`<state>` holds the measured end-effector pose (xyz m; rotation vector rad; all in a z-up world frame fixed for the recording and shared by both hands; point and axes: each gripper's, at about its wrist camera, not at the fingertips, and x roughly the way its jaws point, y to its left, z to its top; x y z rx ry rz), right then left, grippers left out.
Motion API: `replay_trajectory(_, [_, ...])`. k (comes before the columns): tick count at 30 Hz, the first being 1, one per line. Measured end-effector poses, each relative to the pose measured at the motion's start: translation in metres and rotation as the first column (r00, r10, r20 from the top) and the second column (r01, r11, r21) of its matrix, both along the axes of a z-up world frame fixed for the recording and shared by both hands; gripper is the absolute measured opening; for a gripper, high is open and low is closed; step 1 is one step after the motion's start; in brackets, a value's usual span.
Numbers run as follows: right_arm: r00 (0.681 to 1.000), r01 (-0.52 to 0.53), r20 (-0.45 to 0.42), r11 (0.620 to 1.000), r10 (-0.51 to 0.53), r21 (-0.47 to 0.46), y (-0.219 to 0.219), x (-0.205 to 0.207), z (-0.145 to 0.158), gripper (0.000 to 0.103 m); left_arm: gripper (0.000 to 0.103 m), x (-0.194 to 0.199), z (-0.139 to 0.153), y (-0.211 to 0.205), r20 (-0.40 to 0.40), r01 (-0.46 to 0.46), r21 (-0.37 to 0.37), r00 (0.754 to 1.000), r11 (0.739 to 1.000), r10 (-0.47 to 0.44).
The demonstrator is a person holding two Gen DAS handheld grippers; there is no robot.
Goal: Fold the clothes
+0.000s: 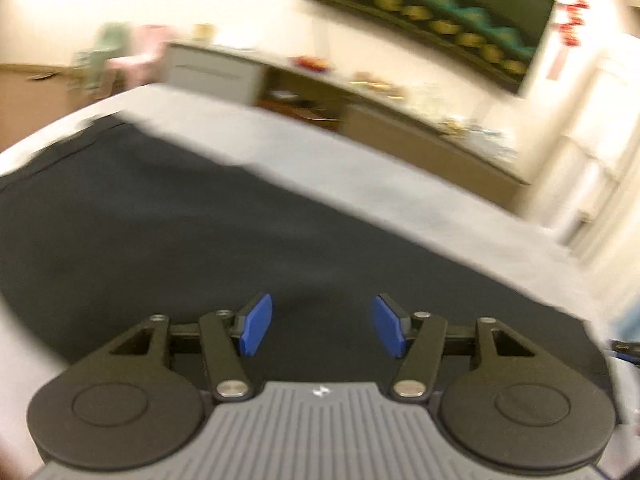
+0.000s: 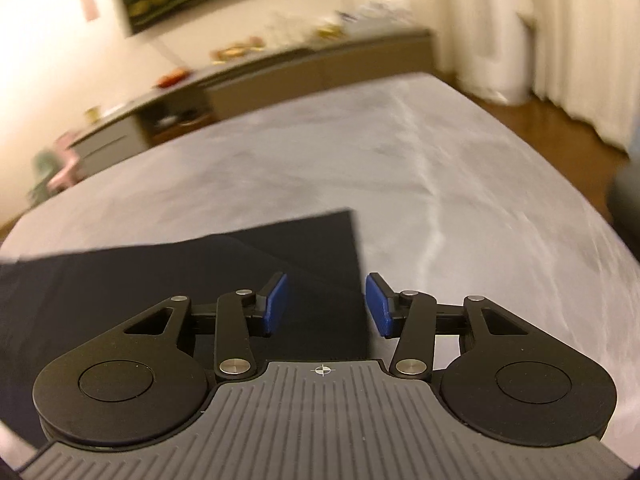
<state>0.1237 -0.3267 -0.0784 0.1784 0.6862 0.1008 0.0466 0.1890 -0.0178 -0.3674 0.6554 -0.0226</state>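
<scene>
Both tools, left tool point(image 1: 322, 326) & right tool point(image 2: 326, 306), agape, empty; dark garment point(image 1: 200, 220) flat, folded, on grey bed point(image 2: 440, 168).

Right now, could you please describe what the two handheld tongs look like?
Both look alike. The left tongs and the right tongs each have two blue ribbed pads on black linkage arms with silver pivot pins. The arms swing from two round black discs, either side of a grey ribbed body. A small white mark sits at the body's front edge; on the right tongs it is a crosshair. No cables or sleeves show clearly.

The garment point(image 2: 180, 280) lies on the table point(image 2: 440, 160), sideboard point(image 2: 280, 68) behind
</scene>
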Motion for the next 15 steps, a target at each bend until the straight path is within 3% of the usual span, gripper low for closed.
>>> replay_trajectory(2, [0.998,-0.069,-0.001,0.998,0.069,0.000,0.006,0.000,-0.001,0.036,0.063,0.024,0.008,-0.024,-0.009,0.117,-0.046,0.993,0.992,-0.118])
replay_trajectory(4, [0.993,-0.117,0.000,0.993,0.117,-0.018,0.012,0.002,-0.002,0.036,0.063,0.050,0.009,-0.050,-0.029,0.234,-0.063,0.971,0.970,-0.237])
replay_trajectory(6, [0.989,-0.139,0.030,0.986,0.143,-0.093,0.020,0.006,-0.002,0.044,0.063,0.068,-0.002,-0.080,-0.041,0.319,-0.038,0.946,0.947,-0.320])
replay_trajectory(7, [0.988,-0.144,0.033,0.981,0.150,-0.131,0.024,0.011,-0.003,0.055,0.063,0.072,-0.013,-0.092,-0.049,0.339,-0.031,0.939,0.940,-0.340])
replay_trajectory(9, [0.985,-0.169,0.006,0.971,0.172,-0.172,0.032,0.022,-0.007,0.055,0.059,0.079,-0.037,-0.111,-0.083,0.357,-0.036,0.930,0.933,-0.359])
replay_trajectory(10, [0.982,-0.188,-0.022,0.968,0.187,-0.167,0.034,0.026,-0.010,0.048,0.058,0.082,-0.046,-0.117,-0.116,0.352,-0.047,0.928,0.935,-0.355])
replay_trajectory(11, [0.978,-0.208,-0.050,0.964,0.203,-0.163,0.036,0.030,-0.012,0.031,0.058,0.083,-0.052,-0.122,-0.135,0.360,-0.059,0.921,0.931,-0.365])
replay_trajectory(13, [0.968,-0.250,-0.073,0.949,0.241,-0.190,0.046,0.029,-0.014,0.014,0.058,0.081,-0.055,-0.128,-0.142,0.387,-0.044,0.910,0.921,-0.389])
replay_trajectory(14, [0.961,-0.275,-0.069,0.940,0.267,-0.200,0.051,0.025,-0.013,0.006,0.058,0.081,-0.055,-0.126,-0.144,0.388,-0.043,0.910,0.921,-0.389])
replay_trajectory(15, [0.953,-0.302,-0.057,0.931,0.296,-0.205,0.055,0.020,-0.010,0.005,0.058,0.082,-0.055,-0.124,-0.145,0.387,-0.045,0.910,0.921,-0.389])
